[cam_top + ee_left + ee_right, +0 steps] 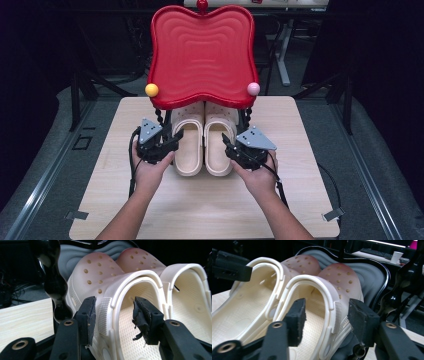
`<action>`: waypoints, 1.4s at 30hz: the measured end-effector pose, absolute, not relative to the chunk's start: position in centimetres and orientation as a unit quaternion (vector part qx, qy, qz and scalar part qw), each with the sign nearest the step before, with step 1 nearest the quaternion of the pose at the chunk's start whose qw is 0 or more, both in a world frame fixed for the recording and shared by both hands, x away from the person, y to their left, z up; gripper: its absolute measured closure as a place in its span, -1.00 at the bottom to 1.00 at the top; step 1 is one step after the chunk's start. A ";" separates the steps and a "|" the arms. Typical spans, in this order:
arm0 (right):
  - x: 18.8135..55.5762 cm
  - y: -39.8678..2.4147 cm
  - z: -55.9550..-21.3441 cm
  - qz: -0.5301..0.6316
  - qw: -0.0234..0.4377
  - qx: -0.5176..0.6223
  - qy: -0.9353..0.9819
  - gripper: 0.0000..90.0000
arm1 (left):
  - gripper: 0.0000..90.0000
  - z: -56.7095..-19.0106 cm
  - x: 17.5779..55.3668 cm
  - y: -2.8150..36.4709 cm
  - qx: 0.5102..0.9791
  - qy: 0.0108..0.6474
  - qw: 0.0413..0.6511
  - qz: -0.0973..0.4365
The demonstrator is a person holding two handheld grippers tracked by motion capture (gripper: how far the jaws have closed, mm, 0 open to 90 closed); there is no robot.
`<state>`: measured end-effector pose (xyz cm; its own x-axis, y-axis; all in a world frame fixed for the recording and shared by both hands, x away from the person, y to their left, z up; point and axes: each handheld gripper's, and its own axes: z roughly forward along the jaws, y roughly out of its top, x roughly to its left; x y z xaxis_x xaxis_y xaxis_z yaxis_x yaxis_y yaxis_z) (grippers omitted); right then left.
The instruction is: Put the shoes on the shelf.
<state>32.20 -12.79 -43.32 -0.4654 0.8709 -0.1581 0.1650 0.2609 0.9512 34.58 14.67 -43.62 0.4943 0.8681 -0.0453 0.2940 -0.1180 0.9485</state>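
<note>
Both hands are bringing their tools to a pair of cream clogs at frame centre, toes tucked under a red tray [201,52] on black legs.

The left gripper [113,318] is straddling the left clog [112,297]'s outer wall, jaws spread, not yet clenched. The right gripper [327,321] is straddling the right clog [332,290] likewise.

Next, I judge, both must squeeze shut and draw the clogs out.

the high view looks forward and down over the desk [210,210] from the person's side. each gripper view sits close behind its own fingers, facing the cream clogs [130,290] that all three views share.
</note>
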 end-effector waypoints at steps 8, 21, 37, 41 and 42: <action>31.3 -13.6 -43.1 0.477 0.350 0.359 0.722 -0.08 | 0.28 -43.3 33.4 15.2 0.698 0.405 0.521 0.278; 28.1 -15.3 -43.2 0.488 0.327 0.348 0.731 0.31 | 0.37 -43.5 30.5 15.8 0.723 0.375 0.512 0.274; 25.0 -15.7 -44.8 0.502 0.294 0.346 0.736 0.56 | 0.41 -45.4 27.1 16.7 0.719 0.380 0.521 0.259; 24.4 -15.7 -45.7 0.495 0.292 0.342 0.744 0.63 | 0.47 -45.7 26.3 17.1 0.719 0.379 0.522 0.259; 24.3 -15.6 -45.9 0.495 0.292 0.340 0.744 0.65 | 0.49 -45.8 26.2 17.1 0.718 0.380 0.523 0.258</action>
<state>24.26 -15.62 -45.86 -0.5990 0.7948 -0.0977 0.2167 0.2783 0.9357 26.18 17.10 -45.84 0.5785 0.8153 -0.0256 0.2752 -0.1656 0.9470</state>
